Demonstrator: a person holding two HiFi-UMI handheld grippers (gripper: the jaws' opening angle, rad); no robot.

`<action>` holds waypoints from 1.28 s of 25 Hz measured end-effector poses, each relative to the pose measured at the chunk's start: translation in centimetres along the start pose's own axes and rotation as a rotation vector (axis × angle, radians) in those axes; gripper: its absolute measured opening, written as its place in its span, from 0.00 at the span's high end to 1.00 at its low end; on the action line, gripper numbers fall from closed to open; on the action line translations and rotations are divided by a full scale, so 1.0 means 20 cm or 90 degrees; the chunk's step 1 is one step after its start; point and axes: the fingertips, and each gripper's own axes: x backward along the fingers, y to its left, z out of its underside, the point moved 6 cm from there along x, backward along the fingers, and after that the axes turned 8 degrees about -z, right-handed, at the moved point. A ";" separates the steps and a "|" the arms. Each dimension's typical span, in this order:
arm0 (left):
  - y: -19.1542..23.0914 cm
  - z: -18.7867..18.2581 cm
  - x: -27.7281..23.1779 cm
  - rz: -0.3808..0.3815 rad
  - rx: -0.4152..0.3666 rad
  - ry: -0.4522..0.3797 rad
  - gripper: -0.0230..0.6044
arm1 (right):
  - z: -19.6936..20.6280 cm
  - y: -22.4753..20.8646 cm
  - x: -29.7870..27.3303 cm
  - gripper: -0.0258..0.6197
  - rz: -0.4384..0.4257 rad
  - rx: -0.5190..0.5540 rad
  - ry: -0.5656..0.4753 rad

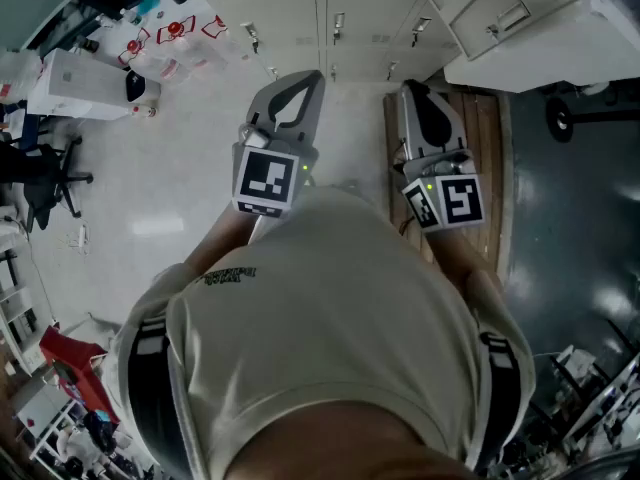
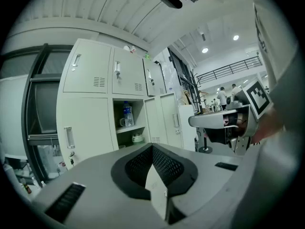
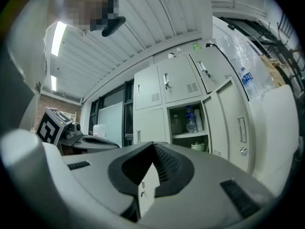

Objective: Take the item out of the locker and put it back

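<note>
1. Locker (image 2: 90, 109): its open compartment (image 2: 127, 120) lies ahead of both tongs and well apart. We judge the step to be the approach. Carry the tongs in level and square to the opening.
2. Open door (image 3: 236, 123): it stands right of the right tongs' line, so we would keep clear of its edge.
3. Bottle (image 3: 190, 119): upright on the upper shelf, untouched, and probably the item. Spread one pair of tongs before reaching it, then take it round the body.
4. Mug (image 2: 122, 122) sits just beside the bottle, with a small pot (image 3: 198, 146) on the shelf below. Nudge neither.
5. Pose: forearms bent before the torso, side by side, pointing forward.
6. Left tongs (image 2: 152, 147) and right tongs (image 3: 154, 145): both pressed together, nothing between them.
</note>
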 end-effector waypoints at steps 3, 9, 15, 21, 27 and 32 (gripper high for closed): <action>0.00 0.01 -0.01 0.004 -0.003 -0.005 0.94 | 0.00 0.00 0.00 0.96 -0.004 0.000 0.003; -0.04 0.01 -0.05 0.013 0.001 0.003 0.94 | 0.00 -0.03 0.01 0.96 0.000 -0.003 0.000; -0.09 0.04 -0.07 0.021 -0.006 0.007 0.94 | 0.02 -0.06 0.05 0.96 0.007 -0.008 0.000; -0.16 0.02 -0.09 0.026 -0.005 0.005 0.94 | 0.03 -0.11 0.09 0.96 0.005 -0.013 0.006; -0.24 0.02 -0.11 0.010 0.004 0.011 0.94 | 0.05 -0.17 0.14 0.96 -0.009 -0.014 0.009; -0.31 0.03 -0.11 -0.001 0.007 0.016 0.94 | 0.07 -0.20 0.20 0.96 -0.019 -0.021 0.013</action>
